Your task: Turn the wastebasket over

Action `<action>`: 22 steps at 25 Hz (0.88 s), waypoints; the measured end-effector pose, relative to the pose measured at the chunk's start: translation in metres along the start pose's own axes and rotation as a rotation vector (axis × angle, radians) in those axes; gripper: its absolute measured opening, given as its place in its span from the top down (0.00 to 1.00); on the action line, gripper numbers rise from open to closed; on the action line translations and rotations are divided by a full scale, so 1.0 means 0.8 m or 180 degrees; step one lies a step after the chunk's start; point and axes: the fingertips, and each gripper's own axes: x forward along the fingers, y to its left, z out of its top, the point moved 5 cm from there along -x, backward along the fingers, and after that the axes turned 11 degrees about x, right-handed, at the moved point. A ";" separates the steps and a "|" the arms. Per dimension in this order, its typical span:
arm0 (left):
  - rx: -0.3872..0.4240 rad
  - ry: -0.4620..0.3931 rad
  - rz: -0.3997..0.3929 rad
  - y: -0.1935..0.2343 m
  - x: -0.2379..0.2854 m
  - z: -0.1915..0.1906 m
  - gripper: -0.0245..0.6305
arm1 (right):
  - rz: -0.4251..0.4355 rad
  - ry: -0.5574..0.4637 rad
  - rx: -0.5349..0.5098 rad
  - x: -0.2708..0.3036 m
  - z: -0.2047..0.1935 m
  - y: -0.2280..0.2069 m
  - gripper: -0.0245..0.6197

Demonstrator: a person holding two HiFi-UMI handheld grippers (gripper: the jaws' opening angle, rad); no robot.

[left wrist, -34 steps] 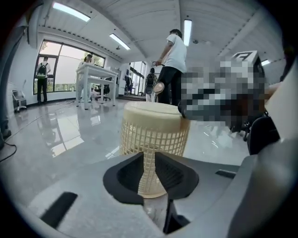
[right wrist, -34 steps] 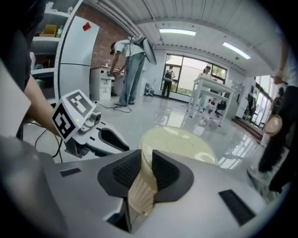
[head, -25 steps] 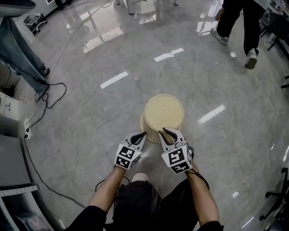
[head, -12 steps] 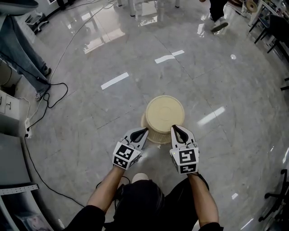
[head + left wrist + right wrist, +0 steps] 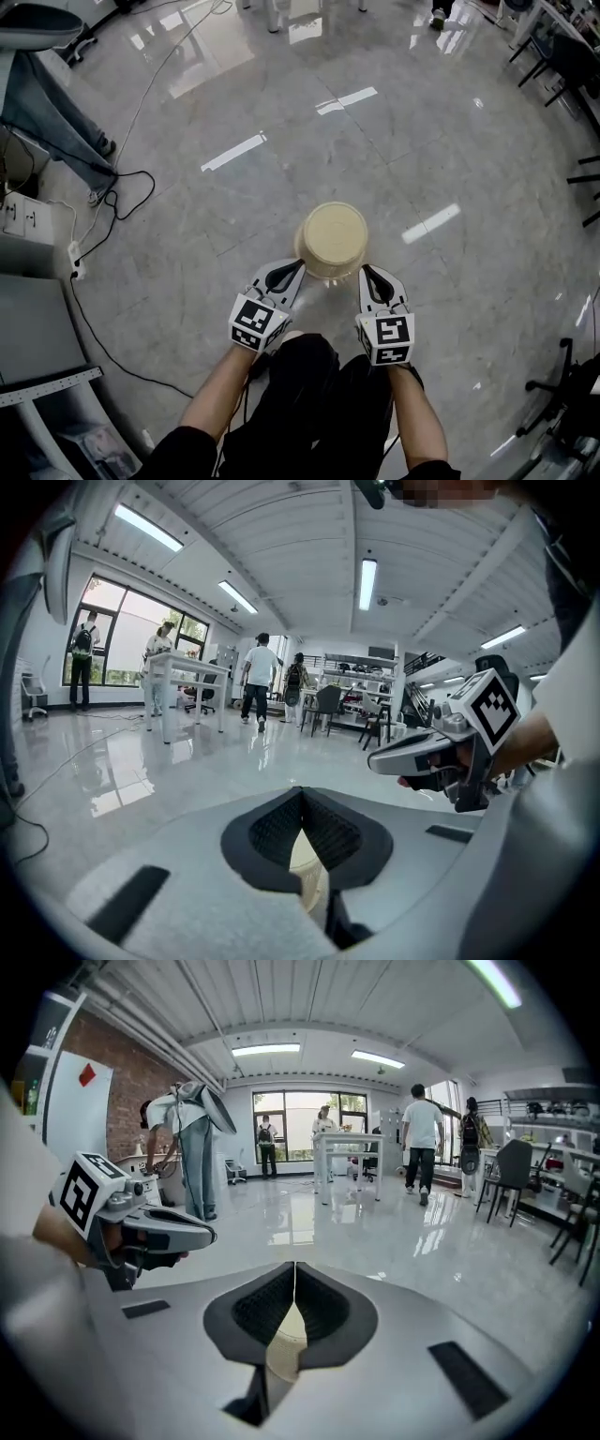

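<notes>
The wastebasket, bottom up, could be dropped onto the floor below it if the thin rim slips during the flip (only an edge is pinched on each side). The left gripper and right gripper are held at its near side, one at each flank, angled slightly downward, fingers pressed together on its rim.

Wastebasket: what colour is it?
The wastebasket is a plain pale cream-yellow; the head view shows it best.
</notes>
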 end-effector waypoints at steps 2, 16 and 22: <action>-0.0001 0.0059 0.0022 -0.002 -0.030 0.054 0.95 | -0.0076 0.0040 0.0054 -0.042 0.043 0.016 0.94; 0.0159 0.0320 -0.0084 -0.093 -0.253 0.431 0.95 | -0.0500 0.0113 0.0504 -0.376 0.322 0.131 0.94; 0.0029 0.0318 -0.0045 -0.162 -0.360 0.501 0.95 | -0.0425 0.0069 0.0544 -0.501 0.341 0.197 0.94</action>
